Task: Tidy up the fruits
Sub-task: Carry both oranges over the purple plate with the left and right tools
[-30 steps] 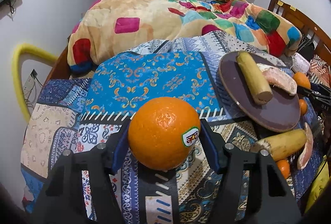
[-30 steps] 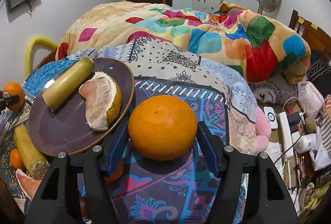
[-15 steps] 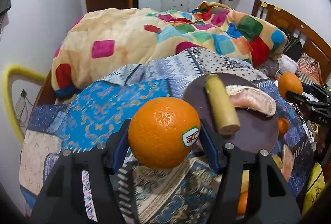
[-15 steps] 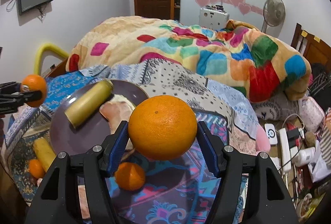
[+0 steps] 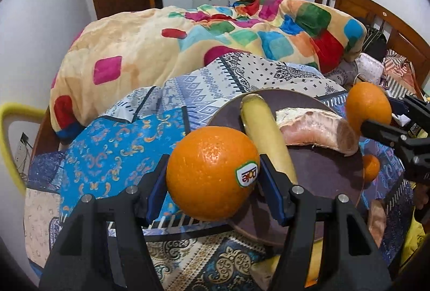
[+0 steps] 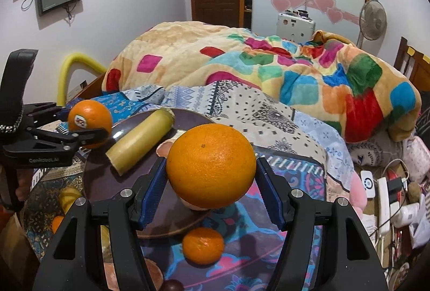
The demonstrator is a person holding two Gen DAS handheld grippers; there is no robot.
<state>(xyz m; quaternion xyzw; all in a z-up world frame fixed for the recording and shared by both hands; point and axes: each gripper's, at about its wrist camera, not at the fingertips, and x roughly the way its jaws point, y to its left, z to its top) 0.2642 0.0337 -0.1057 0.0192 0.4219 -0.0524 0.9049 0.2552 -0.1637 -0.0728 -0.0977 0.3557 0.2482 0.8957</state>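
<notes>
At the far left, a yellow padded rail [image 5: 10, 146] bounds the bed edge against the wall, and the blue patterned cover [image 5: 113, 151] beside it lies bare of fruit, giving the widest flat area. The left gripper [image 5: 213, 175] has its blue fingers [image 5: 157, 191] clamped on both sides of a stickered orange [image 5: 212, 173], which is carried in the air over the near-left rim of the brown plate [image 5: 325, 175]. On the plate, a peeled yellow stalk piece [image 5: 266, 138] lies lengthwise left of centre, with a pink pomelo segment [image 5: 317, 131] just beside it on the right; the plate's near half is bare. At the plate's right rim sits a small mandarin [image 5: 371, 167] on the cover. Farther right, the right gripper [image 6: 211, 183] grips a second orange [image 6: 211, 164] between its fingers [image 6: 271, 197], held above the plate's right side. In the right wrist view a loose mandarin [image 6: 203, 245] lies on the cover just outside the plate's near rim, directly under that gripper. Behind the plate, the multicoloured quilt [image 5: 204, 44] rises in a high mound and closes off the far side. To the right, the wooden headboard [image 5: 376, 19] and a clutter of cables and chargers [image 6: 387, 189] bound the bed.
</notes>
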